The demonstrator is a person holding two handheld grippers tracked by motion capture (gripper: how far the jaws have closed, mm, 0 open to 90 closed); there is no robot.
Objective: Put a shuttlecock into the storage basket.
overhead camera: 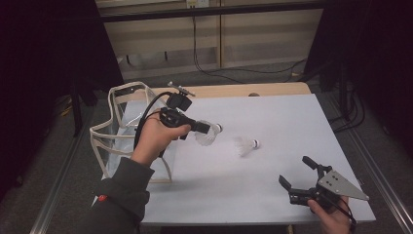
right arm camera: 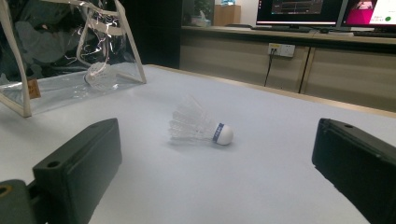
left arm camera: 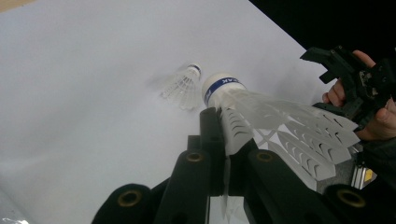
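Your left claw [left arm camera: 223, 154] is clenched on a shuttlecock [left arm camera: 261, 116]: the jaws pinch the feather skirt just behind the cork, with the cork sticking out past the tips and the skirt fanning off to one side. In the high view that claw [overhead camera: 198, 127] hangs over the table [overhead camera: 272, 117] just right of the clear bag [overhead camera: 127, 127], the shuttle [overhead camera: 208, 133] pointing away from the bag.

Judge it as nearly weightless and easily crushed; the skirt flexes and can crease, so squeeze no harder. The cork is the firm part and the safer place to take hold, though round and likely slippery.

Your right claw [overhead camera: 298, 174] is released, jaws wide, near the table's front right corner. The second shuttle [right arm camera: 201, 126] lies on its side ahead of it, between the jaws' line but well apart from them, cork toward the right jaw. Another one [right arm camera: 100, 74] already sits in the bag.
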